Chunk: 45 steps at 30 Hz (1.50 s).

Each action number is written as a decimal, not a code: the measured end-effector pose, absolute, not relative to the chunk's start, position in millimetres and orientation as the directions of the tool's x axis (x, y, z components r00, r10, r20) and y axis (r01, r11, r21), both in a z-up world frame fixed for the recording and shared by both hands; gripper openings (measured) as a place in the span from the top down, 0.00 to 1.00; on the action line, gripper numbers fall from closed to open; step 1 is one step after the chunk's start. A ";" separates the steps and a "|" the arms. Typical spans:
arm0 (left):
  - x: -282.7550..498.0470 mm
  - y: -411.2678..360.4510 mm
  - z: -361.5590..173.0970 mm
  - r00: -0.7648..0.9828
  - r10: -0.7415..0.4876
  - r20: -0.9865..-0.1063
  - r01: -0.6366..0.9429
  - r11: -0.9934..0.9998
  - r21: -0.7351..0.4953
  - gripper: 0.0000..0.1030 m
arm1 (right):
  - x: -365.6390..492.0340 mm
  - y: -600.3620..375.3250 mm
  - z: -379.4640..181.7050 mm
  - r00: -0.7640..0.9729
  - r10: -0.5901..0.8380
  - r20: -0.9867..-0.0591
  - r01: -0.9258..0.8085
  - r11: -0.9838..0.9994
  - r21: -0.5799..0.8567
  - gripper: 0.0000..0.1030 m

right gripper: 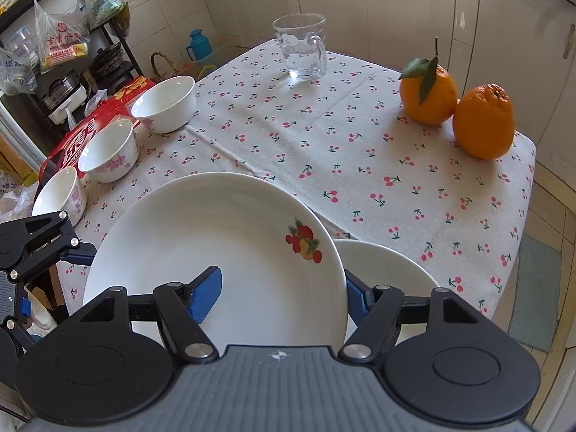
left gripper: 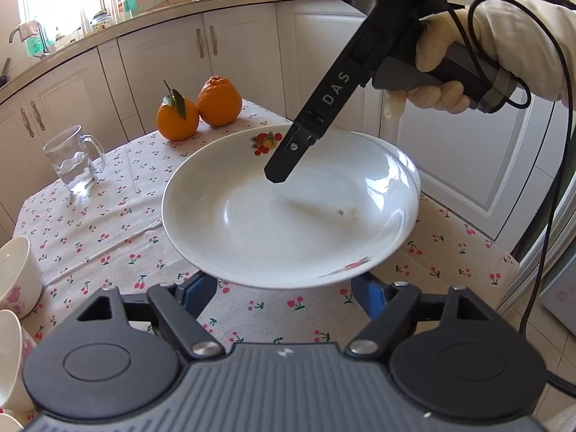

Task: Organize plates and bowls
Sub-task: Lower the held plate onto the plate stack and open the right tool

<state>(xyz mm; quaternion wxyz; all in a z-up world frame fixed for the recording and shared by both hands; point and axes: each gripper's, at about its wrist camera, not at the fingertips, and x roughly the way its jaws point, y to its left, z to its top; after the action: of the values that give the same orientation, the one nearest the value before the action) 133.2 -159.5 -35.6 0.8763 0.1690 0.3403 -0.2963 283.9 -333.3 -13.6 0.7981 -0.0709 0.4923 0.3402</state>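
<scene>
A white deep plate with a red fruit motif (right gripper: 216,237) hangs above the cherry-print tablecloth (right gripper: 324,144). My right gripper (right gripper: 281,274) is shut on it: one blue pad (right gripper: 205,295) lies inside the plate, the other finger (right gripper: 356,298) sits outside the rim. In the left wrist view that inner finger (left gripper: 288,154) rests in the plate (left gripper: 280,223). A second white plate (right gripper: 388,273) lies on the table, partly under the held one. My left gripper (left gripper: 284,288) is open, its fingers beneath the plate's near rim. Three white bowls with pink flowers (right gripper: 108,151) stand along the table's left edge.
A glass mug (right gripper: 302,46) holding some water stands at the far side of the table. Two oranges (right gripper: 484,122) sit near the far right corner. White kitchen cabinets (left gripper: 162,57) run behind the table. A cluttered shelf (right gripper: 54,54) stands beyond the bowls.
</scene>
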 end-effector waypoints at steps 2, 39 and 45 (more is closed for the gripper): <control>134.6 -162.8 -36.5 0.584 -0.412 -0.699 0.643 0.760 0.090 0.21 | 282.9 -339.9 -15.6 0.288 0.474 -0.832 -0.601 0.766 0.228 0.26; 166.0 -200.2 -50.2 0.507 -0.477 -0.718 0.740 0.668 0.078 0.21 | 280.9 -408.2 -45.6 0.348 0.443 -0.826 -0.440 0.855 0.274 0.26; 167.5 -201.4 -51.7 0.503 -0.480 -0.719 0.745 0.663 0.079 0.21 | 277.7 -414.2 -44.7 0.359 0.443 -0.822 -0.426 0.861 0.278 0.26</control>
<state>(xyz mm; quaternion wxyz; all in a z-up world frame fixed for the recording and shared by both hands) 167.4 -201.4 -51.7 0.8450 0.1935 0.3426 -0.3622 277.7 -414.2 -44.7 0.8244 0.0084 0.5009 0.2634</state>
